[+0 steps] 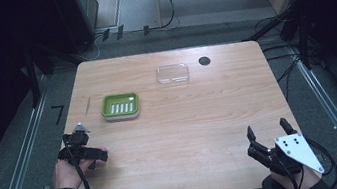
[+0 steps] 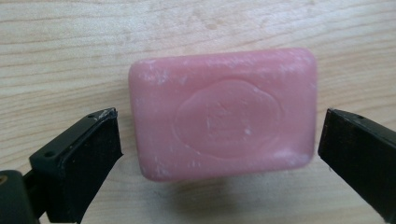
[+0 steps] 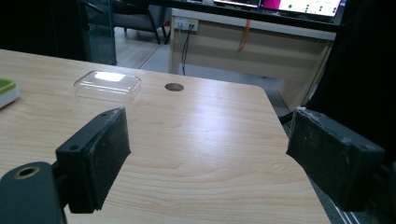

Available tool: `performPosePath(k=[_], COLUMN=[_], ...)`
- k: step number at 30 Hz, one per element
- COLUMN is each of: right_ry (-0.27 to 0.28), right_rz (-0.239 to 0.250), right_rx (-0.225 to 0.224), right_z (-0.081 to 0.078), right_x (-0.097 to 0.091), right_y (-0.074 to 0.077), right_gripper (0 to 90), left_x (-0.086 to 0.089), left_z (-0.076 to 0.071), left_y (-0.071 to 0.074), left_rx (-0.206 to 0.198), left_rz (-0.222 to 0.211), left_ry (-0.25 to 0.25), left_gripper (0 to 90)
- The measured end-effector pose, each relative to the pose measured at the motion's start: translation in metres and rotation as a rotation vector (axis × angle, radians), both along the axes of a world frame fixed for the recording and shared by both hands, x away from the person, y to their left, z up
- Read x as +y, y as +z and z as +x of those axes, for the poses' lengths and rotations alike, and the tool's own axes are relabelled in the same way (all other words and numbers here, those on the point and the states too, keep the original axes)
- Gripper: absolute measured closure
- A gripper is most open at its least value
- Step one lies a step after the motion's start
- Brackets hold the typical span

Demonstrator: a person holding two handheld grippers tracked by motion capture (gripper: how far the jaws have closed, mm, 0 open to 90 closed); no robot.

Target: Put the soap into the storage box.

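Observation:
A pink bar of soap (image 2: 222,114) with an embossed oval stamp lies flat on the wooden table. My left gripper (image 2: 219,122) is open, one black jaw on either side of the bar with a small gap on each. In the high view that gripper (image 1: 87,154) is held at the table's left edge, pointing down. A green soap dish (image 1: 120,106) with a white slatted insert sits up and right of it. My right gripper (image 1: 268,129) hovers open and empty near the front right corner; its jaws (image 3: 210,126) are spread wide.
A clear plastic lid (image 1: 172,74) lies at the back centre of the table, also seen in the right gripper view (image 3: 108,86). Next to it is a dark round hole (image 1: 204,61) in the tabletop. Cables run across the floor behind the table.

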State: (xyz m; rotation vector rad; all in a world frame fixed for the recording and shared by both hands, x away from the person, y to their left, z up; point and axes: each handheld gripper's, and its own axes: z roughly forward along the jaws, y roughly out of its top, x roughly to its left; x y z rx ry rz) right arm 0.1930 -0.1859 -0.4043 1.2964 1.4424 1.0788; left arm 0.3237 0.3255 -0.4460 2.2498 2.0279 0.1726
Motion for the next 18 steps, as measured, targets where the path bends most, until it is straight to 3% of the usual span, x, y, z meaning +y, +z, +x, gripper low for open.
performPosePath(k=[18], right_ry=[-0.001], right_rz=[0.003], right_rx=[-0.002], right_z=[-0.0003], right_x=[0.0], right_y=[0.0], right_gripper=[12.8], left_x=[-0.0029], left_z=[0.0088], left_y=[-0.009], left_rx=[0.021], left_rz=[0.031], left_ry=[0.025], left_gripper=[0.0])
